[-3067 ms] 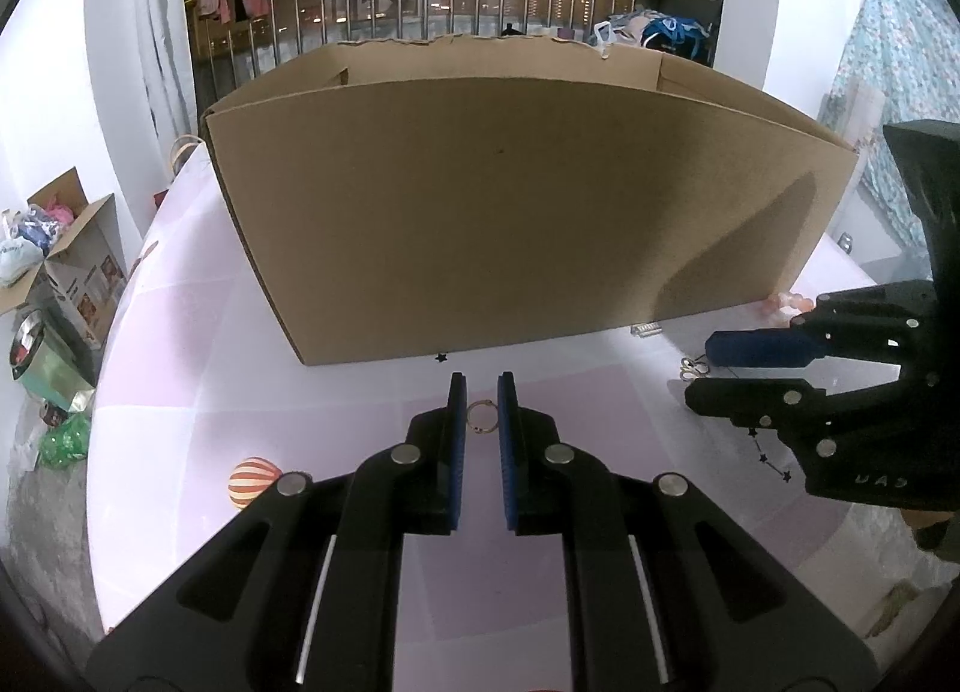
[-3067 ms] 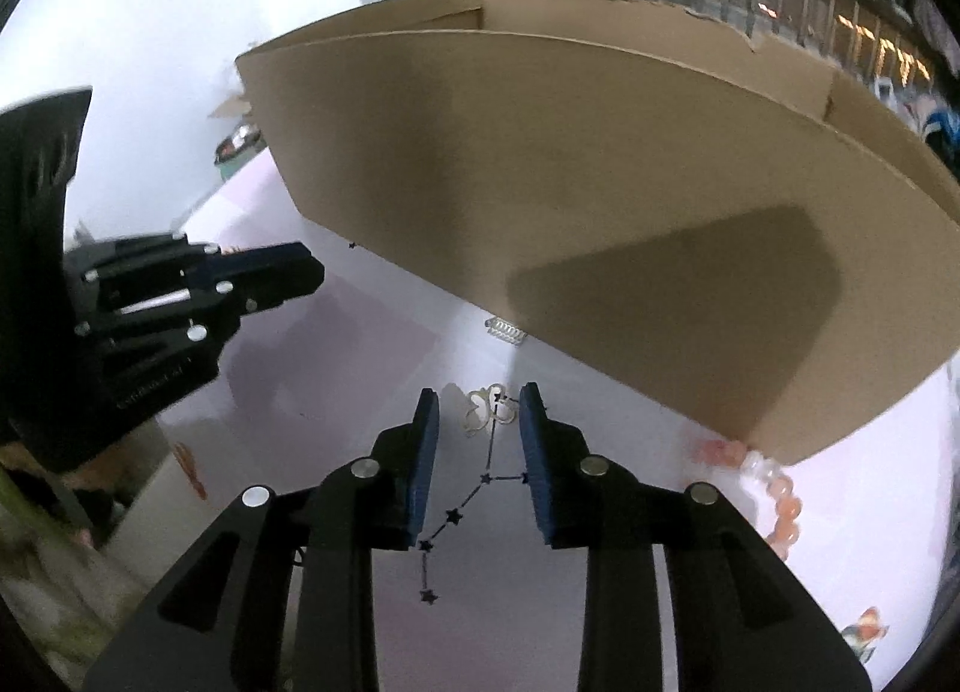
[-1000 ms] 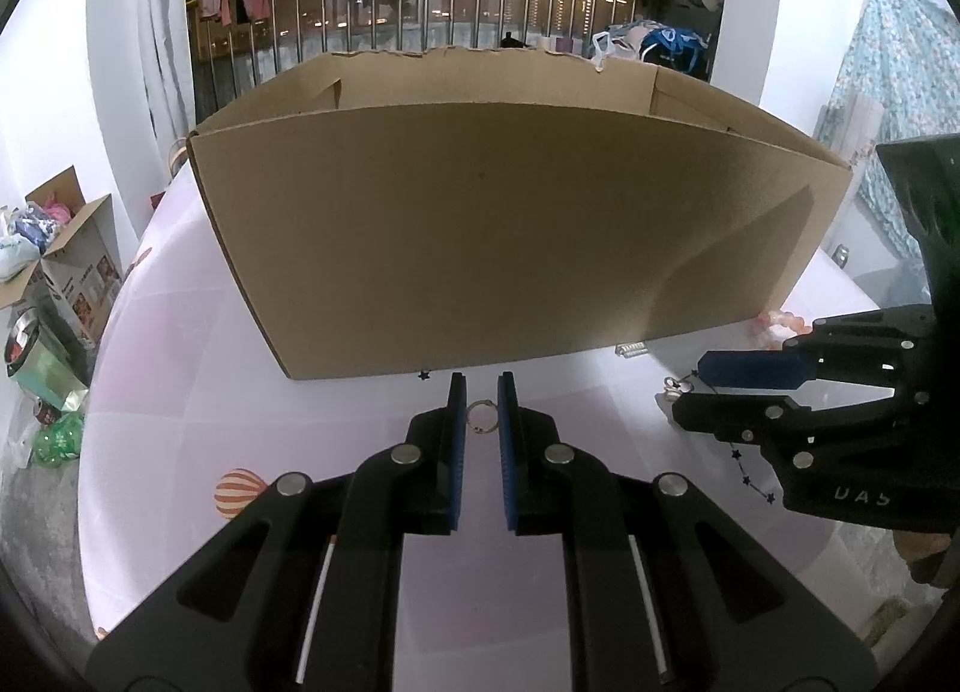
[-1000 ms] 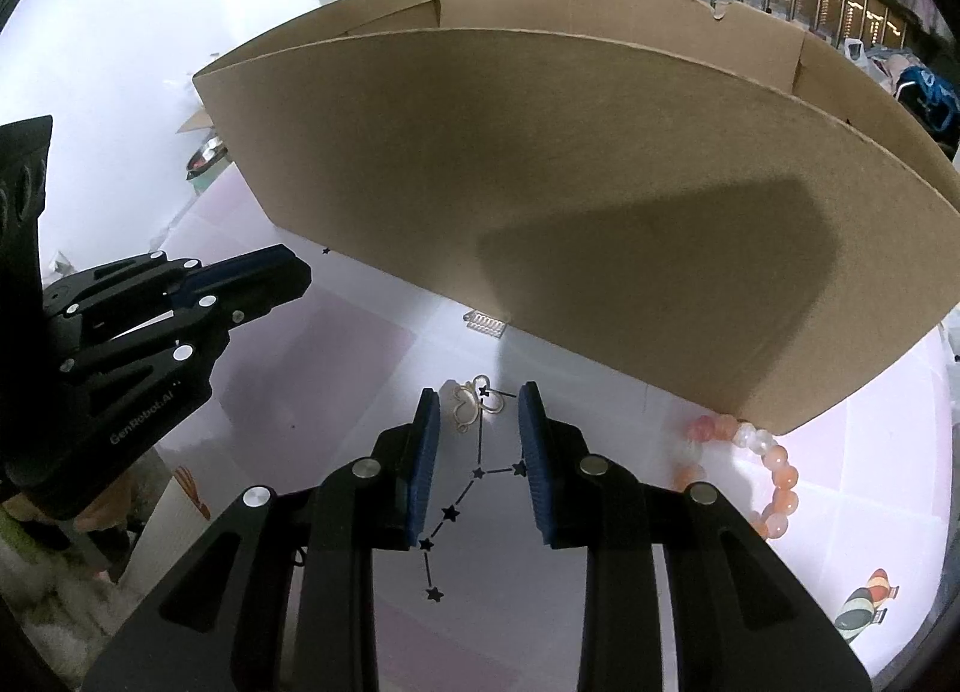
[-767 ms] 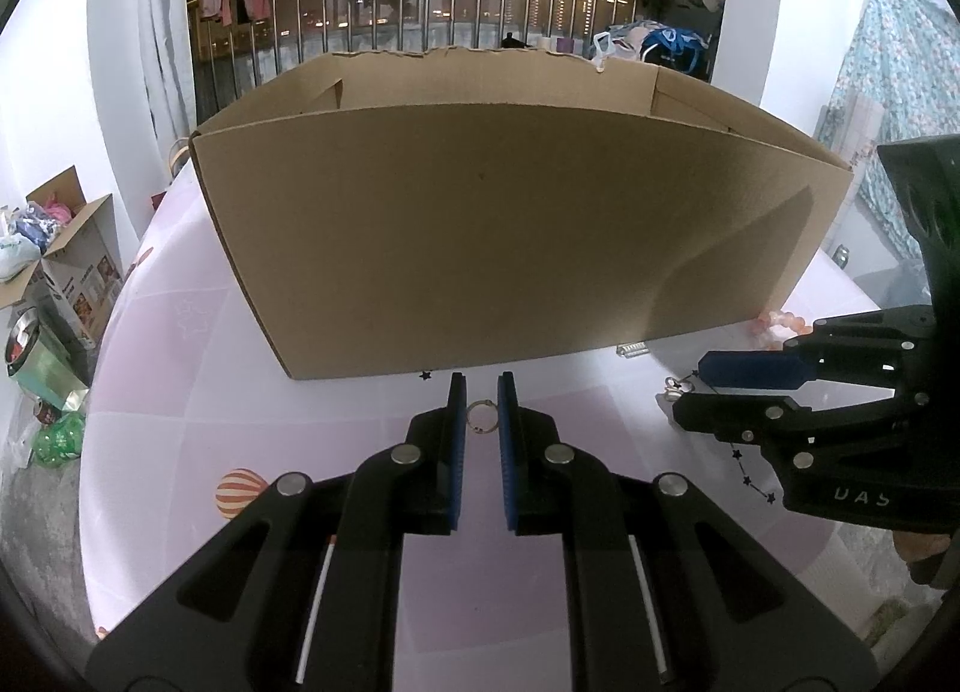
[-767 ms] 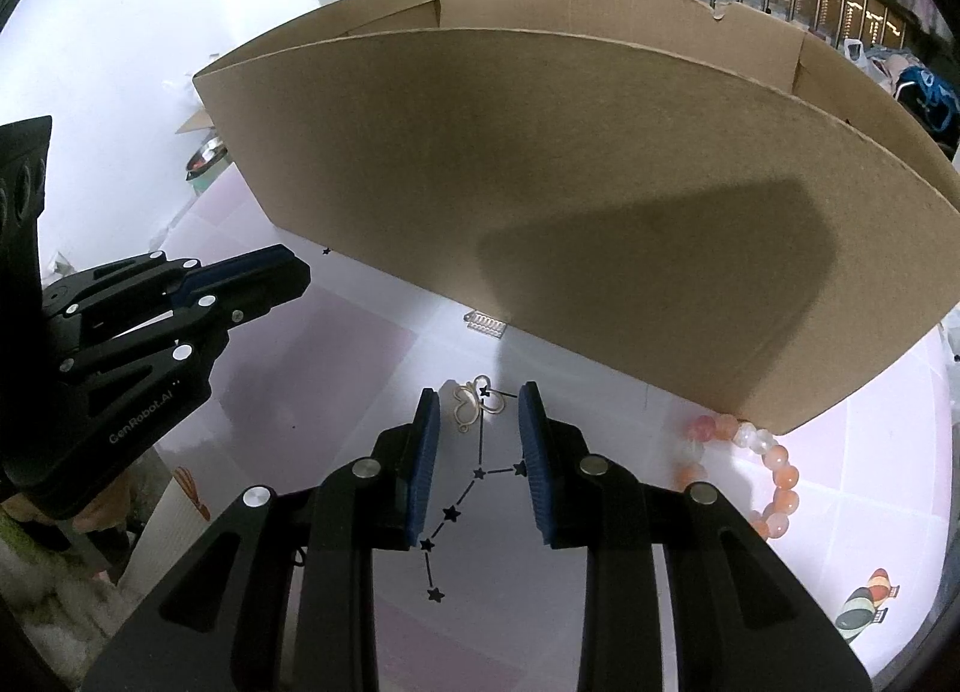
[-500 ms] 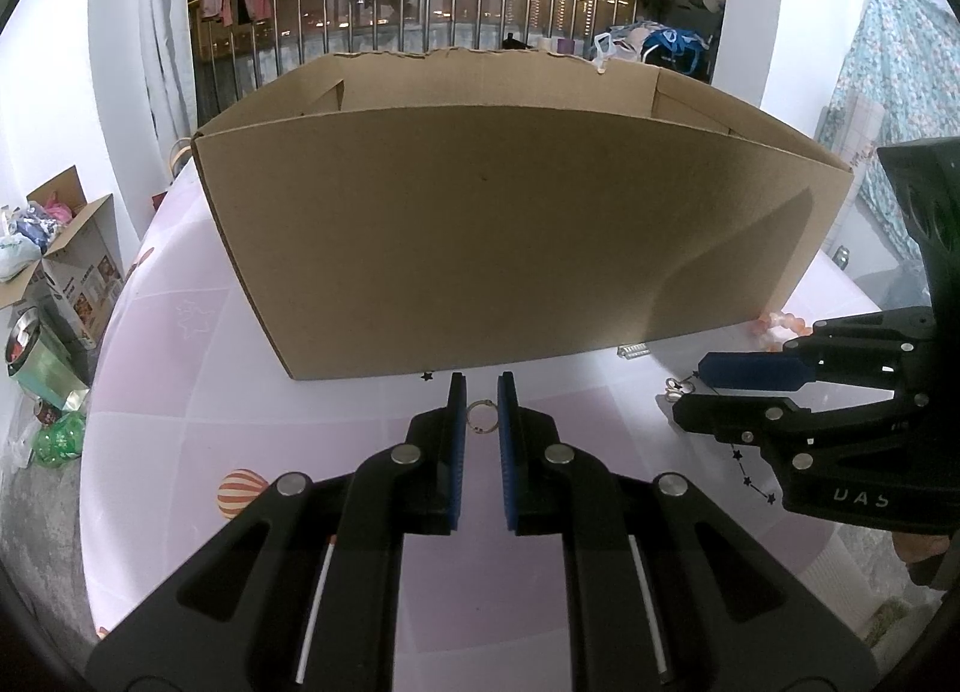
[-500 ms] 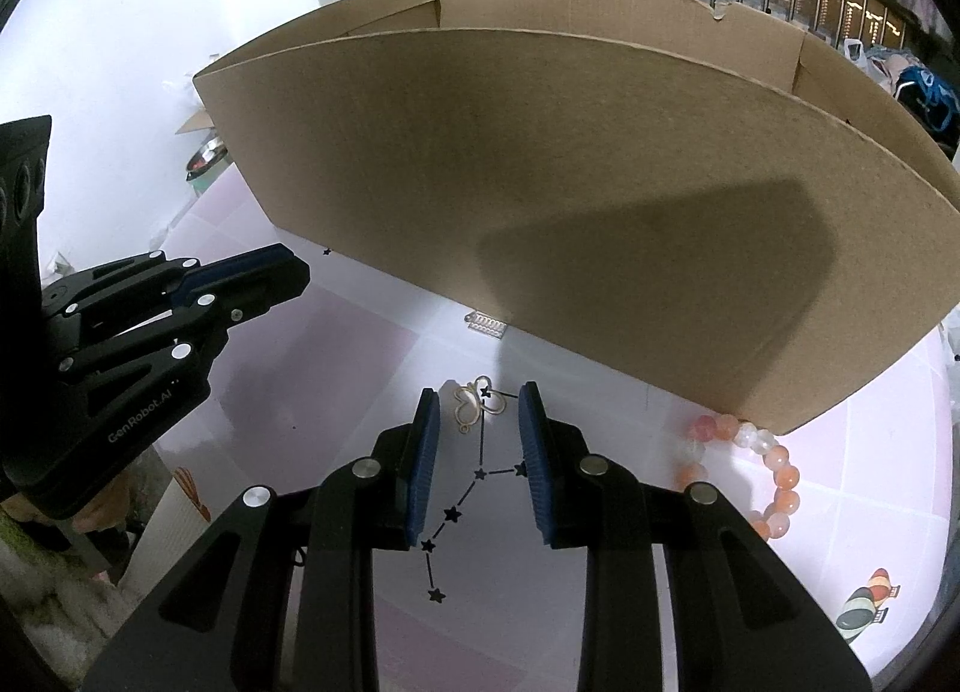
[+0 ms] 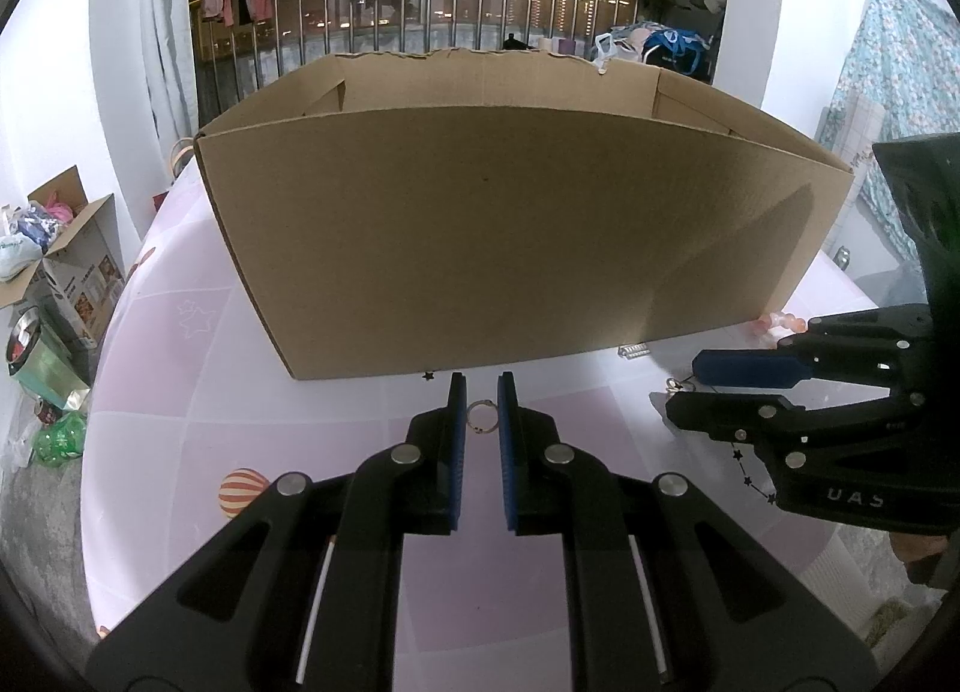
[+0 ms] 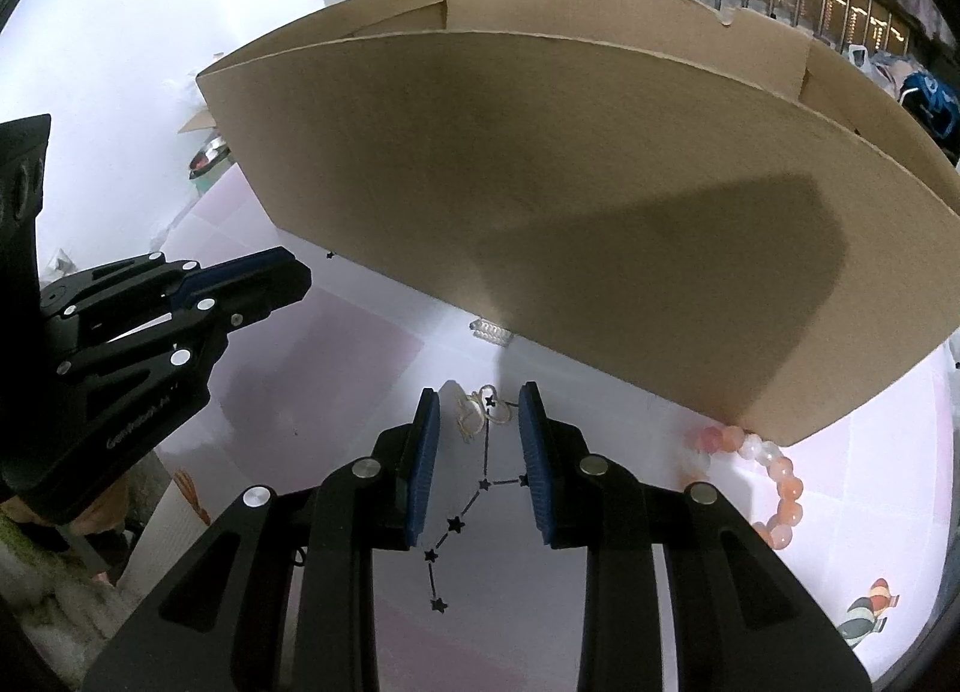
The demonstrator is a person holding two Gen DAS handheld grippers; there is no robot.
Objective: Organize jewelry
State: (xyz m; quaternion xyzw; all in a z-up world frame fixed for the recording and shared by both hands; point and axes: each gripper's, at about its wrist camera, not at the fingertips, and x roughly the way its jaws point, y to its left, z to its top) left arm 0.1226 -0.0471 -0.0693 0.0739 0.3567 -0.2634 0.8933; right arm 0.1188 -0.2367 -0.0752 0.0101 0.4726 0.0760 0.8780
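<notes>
Fingers (image 9: 459, 410) unmoved, ring (image 9: 482, 415) still between

Cardboard box (image 9: 516, 236) sits farther off, interior more visible; bead bracelet (image 10: 774, 482) more exposed.

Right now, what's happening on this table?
A person holds a gripper in each hand over jewelry lying in front of a cardboard box. The left gripper has its pads on either side of a small ring; whether it is pinched or lies on the table is unclear. The right gripper, jaws apart, straddles gold earrings and a star chain. A bead bracelet lies beside the box.
</notes>
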